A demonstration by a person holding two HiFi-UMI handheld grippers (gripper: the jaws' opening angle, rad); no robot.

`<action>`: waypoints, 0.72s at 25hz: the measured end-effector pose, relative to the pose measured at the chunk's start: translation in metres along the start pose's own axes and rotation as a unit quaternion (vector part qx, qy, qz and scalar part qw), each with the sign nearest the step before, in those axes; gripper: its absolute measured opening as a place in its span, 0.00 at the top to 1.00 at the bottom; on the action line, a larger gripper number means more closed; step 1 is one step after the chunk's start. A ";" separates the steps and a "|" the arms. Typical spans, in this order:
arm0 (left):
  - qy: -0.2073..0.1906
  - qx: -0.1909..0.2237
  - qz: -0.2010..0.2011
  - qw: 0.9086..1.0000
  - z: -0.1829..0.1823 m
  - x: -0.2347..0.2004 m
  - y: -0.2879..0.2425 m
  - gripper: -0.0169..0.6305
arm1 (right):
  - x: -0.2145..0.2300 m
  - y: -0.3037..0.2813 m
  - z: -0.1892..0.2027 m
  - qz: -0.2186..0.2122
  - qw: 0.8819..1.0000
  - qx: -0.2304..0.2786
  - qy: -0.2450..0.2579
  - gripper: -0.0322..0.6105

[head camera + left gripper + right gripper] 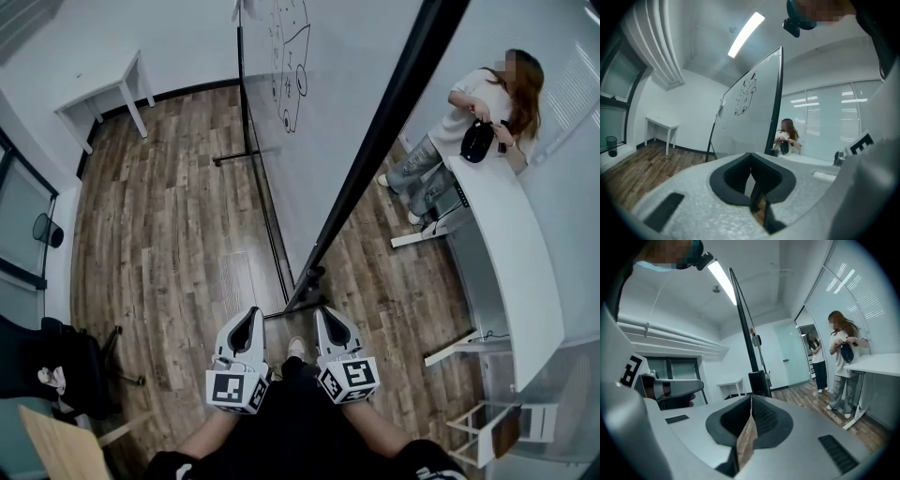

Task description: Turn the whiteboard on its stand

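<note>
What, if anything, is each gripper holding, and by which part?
Nothing is held. The left gripper and the right gripper both have their jaws together on nothing, clear of the whiteboard.

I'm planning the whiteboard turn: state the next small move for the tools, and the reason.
Probably open the right tool and ease it forward onto the black frame along the near edge of the whiteboard. Both it and the left tool are shut on nothing, just short of that frame, so nothing grips the board yet.

Bright, even light from a ceiling strip light (746, 35); fisheye edges darken.
</note>
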State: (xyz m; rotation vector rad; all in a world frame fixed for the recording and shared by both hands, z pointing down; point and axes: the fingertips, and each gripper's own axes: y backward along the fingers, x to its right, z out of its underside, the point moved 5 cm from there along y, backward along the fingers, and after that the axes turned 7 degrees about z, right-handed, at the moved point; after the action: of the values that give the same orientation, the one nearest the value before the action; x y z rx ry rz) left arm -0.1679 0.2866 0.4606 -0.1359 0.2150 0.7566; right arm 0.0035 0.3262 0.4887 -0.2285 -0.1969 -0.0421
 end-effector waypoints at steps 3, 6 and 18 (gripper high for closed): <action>-0.004 0.000 0.003 1.000 -0.001 0.000 -0.002 0.95 | 0.000 -0.001 0.002 0.002 1.000 -0.004 0.005 0.93; -0.003 0.000 0.005 1.000 0.001 0.000 -0.003 0.95 | 0.000 -0.002 0.002 0.003 1.000 -0.004 0.007 0.93; -0.001 0.001 0.009 1.000 0.000 0.000 -0.004 0.95 | -0.001 -0.003 0.002 0.009 1.000 -0.001 0.013 0.93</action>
State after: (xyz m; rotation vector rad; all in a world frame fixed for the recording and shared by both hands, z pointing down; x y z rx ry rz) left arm -0.1657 0.2837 0.4606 -0.1311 0.2149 0.7742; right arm 0.0022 0.3238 0.4912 -0.2326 -0.1686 -0.0272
